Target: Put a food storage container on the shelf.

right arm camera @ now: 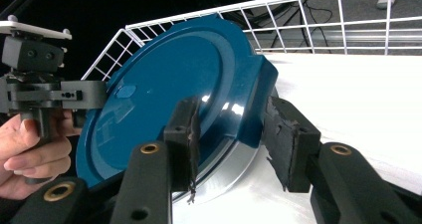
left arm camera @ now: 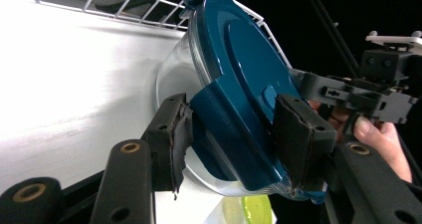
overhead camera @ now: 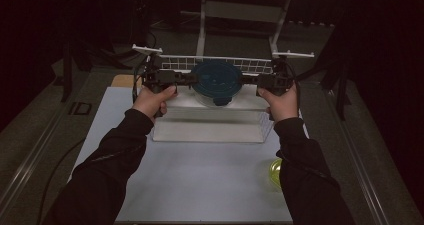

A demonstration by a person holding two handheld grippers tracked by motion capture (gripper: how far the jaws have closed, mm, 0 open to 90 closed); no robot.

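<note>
A round glass container [overhead camera: 215,97] with a dark blue clip-on lid [overhead camera: 216,77] sits between my two grippers above the white rack. From the left, my left gripper [overhead camera: 187,80] has its pads either side of a lid latch [left arm camera: 219,129], one pad against the flap and one on the lid top [left arm camera: 239,59]. My right gripper [overhead camera: 252,80] comes in from the opposite side. Its jaws straddle the other latch [right arm camera: 254,104], one pad on the lid [right arm camera: 169,79] and one at the flap's outer face. The glass bowl [right arm camera: 234,174] shows below the lid.
A white drying rack [overhead camera: 210,130] with a wire back wall [overhead camera: 180,62] stands on the pale table mat [overhead camera: 200,180]. A yellow-green bowl [overhead camera: 276,172] sits near the mat's right edge by the person's right sleeve. Dark floor and a metal frame lie beyond.
</note>
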